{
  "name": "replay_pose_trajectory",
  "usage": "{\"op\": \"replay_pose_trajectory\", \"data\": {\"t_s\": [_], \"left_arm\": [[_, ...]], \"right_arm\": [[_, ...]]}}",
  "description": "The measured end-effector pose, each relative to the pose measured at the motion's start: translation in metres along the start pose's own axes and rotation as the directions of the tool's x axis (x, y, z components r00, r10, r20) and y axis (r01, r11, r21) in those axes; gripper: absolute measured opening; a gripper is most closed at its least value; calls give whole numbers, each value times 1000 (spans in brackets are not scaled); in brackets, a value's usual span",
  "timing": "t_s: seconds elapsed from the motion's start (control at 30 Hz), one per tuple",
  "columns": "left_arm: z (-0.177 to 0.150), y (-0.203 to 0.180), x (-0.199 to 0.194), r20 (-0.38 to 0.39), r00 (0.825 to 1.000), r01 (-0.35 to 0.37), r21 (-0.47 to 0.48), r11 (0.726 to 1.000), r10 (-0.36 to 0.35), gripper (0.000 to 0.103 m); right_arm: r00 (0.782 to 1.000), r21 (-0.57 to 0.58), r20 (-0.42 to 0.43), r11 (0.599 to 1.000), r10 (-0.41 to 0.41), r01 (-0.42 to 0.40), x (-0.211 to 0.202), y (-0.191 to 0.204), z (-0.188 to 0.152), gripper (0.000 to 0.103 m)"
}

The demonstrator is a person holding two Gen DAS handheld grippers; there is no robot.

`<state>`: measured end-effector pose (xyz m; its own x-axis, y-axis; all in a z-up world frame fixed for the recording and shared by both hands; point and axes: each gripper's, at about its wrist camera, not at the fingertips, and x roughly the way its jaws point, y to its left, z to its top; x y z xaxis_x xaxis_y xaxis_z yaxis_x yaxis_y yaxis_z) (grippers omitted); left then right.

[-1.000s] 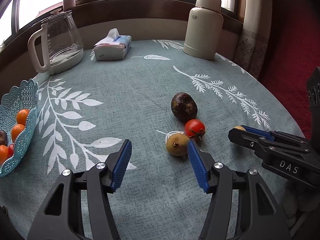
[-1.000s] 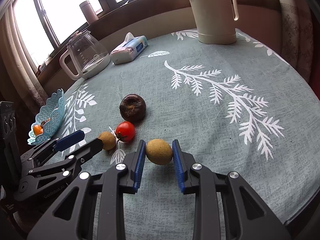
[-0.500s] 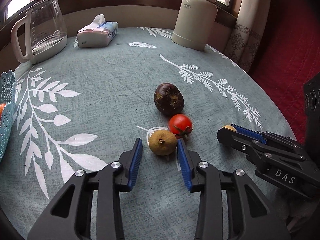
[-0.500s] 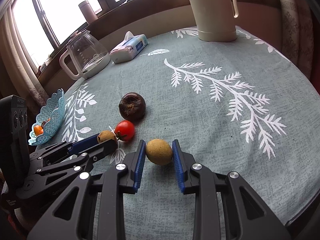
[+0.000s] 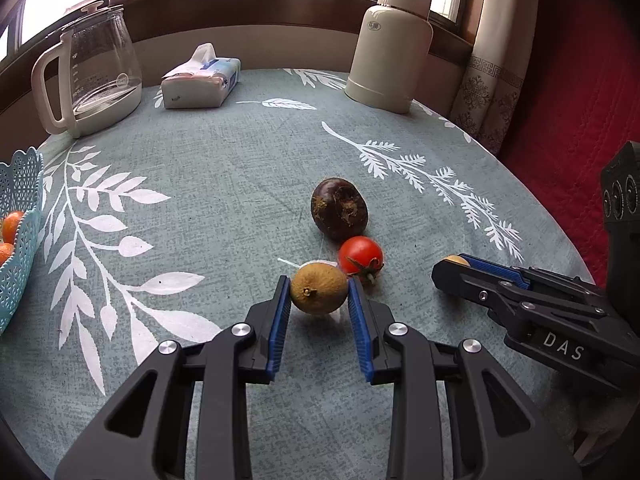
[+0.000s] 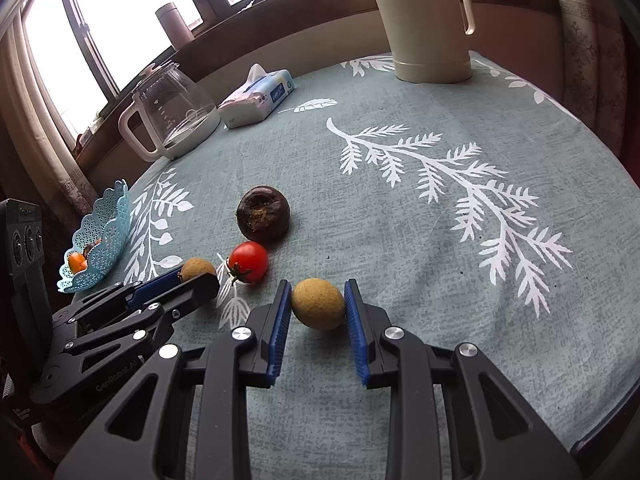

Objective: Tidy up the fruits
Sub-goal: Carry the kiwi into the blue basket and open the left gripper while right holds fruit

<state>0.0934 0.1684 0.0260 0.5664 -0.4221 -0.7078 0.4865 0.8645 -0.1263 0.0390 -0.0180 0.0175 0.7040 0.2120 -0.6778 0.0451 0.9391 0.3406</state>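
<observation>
While a few orange fruits (image 5: 10, 226) are already gathered in the blue lattice basket (image 5: 22, 216) at the far left edge of the desk (image 5: 224, 168), four fruits are left on the leaf-print cloth. The left tool (image 5: 319, 295) is closed onto one tan round fruit (image 5: 319, 288), beside a red tomato (image 5: 360, 255). The right tool (image 6: 318, 304) is closed around a second tan fruit (image 6: 318, 303). A dark purple fruit (image 5: 339, 208) sits untouched just beyond the tomato. Sorting is judged roughly half done; neither held fruit appears lifted yet.
</observation>
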Motion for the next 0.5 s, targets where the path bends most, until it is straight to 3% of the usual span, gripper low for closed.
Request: {"op": "replay_pose_trajectory", "data": {"t_s": [0.5], "left_arm": [[1,23,-29,114,986,-116,-75,990,125,30]], "right_arm": [[1000,-4,-1,1000,-10,10,0,0,0,28]]}}
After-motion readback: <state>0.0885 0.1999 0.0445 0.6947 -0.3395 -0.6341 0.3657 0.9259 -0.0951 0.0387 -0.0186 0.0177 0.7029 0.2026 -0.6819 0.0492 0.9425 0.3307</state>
